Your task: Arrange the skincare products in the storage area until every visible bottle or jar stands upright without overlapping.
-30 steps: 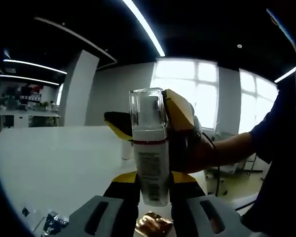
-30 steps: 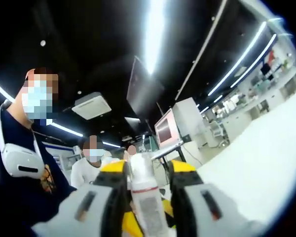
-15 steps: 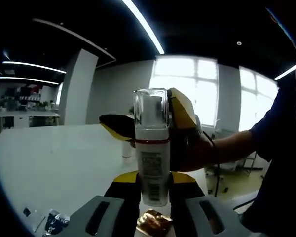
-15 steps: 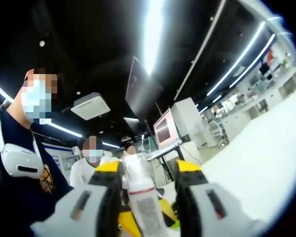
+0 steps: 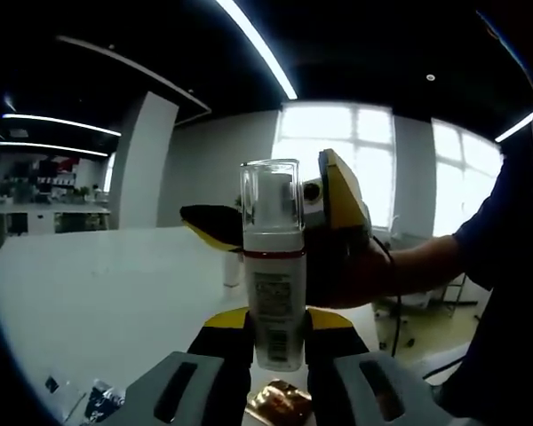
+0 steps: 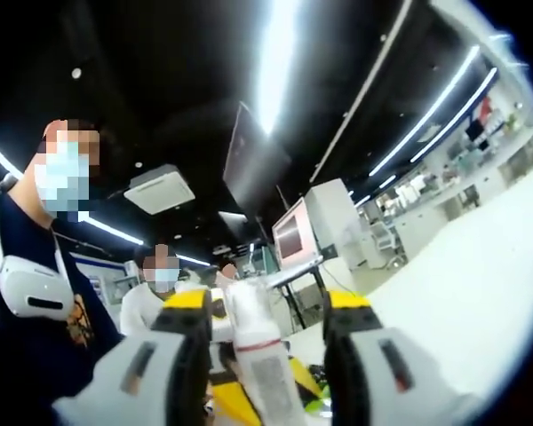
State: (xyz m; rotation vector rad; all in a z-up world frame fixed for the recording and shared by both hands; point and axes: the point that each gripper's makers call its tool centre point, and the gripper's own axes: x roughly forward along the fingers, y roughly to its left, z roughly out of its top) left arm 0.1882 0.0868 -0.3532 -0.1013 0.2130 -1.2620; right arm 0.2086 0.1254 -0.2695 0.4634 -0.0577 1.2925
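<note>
A white bottle (image 5: 274,266) with clear cap is pinched by the left tool (image 5: 275,342); the right tool (image 6: 265,355) is spread around it; its base is hidden.

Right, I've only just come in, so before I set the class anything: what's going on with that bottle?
A person is holding a white pump bottle with a clear cap up in the air, above a white table. The left gripper is clamped on its lower body. The right gripper sits around the upper part with its jaws apart on either side, not pressing it. The bottle stands upright in the grip, not yet set down.
</note>
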